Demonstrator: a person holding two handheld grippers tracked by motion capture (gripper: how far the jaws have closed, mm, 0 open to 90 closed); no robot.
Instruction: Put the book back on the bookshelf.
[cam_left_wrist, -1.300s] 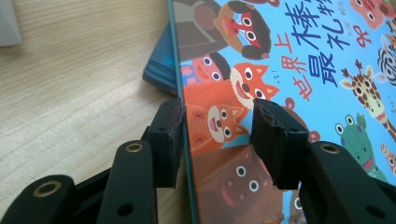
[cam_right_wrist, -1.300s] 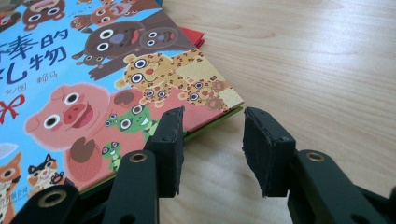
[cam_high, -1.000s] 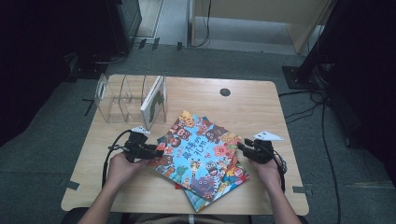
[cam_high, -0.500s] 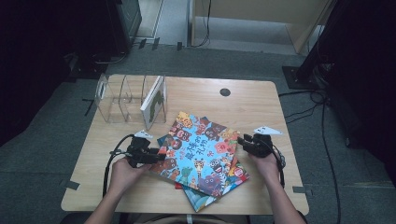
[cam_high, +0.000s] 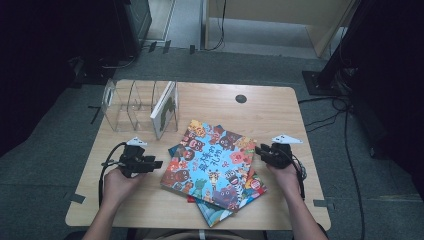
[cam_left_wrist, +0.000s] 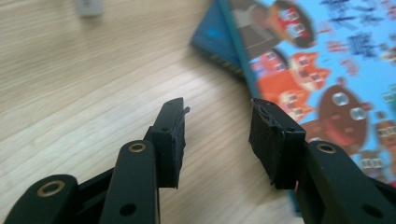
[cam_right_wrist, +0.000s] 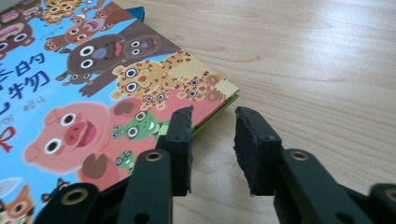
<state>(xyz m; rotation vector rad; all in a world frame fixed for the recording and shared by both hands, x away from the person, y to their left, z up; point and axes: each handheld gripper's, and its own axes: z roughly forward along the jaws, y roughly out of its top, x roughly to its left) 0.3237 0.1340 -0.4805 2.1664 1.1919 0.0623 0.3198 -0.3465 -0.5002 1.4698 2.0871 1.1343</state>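
Your two grippers sit at opposite sides of the stack of picture books lying flat in the middle of the surface. The top book, with its cartoon-animal cover, rests askew on at least one other book whose corners stick out beneath it.

Your left gripper points at the stack's left edge, jaws apart with only bare wood between them; in the left gripper view the book edge lies just beyond the right-hand jaw. Your right gripper is at the right corner; its jaws have just been closing, yet they stand apart with nothing between the pads, and the cover's corner lies just ahead of the left-hand jaw.

To lift the top book cleanly, bring one jaw under the cover's edge and one above, and bite only that book, not the green-edged one below. Take the near corner with the right gripper first, then steady the opposite edge with the left before you raise it. Keep the book level so that it does not slide off.

The clear divider rack at the back left already holds one book upright.

The cover bears large Chinese characters in blue and red; they look like a title, though I cannot read them surely.
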